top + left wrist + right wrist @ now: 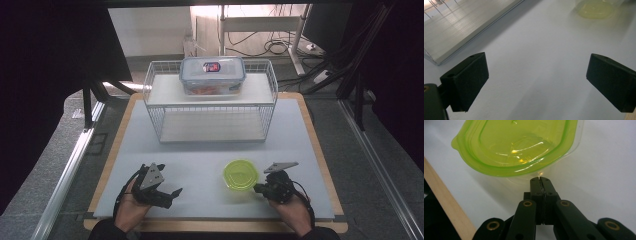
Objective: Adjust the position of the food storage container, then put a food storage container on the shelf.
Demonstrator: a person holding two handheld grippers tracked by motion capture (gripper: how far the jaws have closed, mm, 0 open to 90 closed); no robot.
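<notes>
Pinching tub (516, 147) rim with right gripper (541, 179); left gripper (536, 82) spread, idle beside tub. Judged light, thin, flexible, slippery; rim safest hold.

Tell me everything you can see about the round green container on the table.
The green container is a small round tub of clear plastic with a translucent lime-green lid on top; the lid has a raised rim and a small tab at one side. It sits upright on the white table top, in front of the wire rack. The right tool, jaws closed together, is at its rim; the pictures suggest it pinches the clear edge. Any contents cannot be made out.
</notes>
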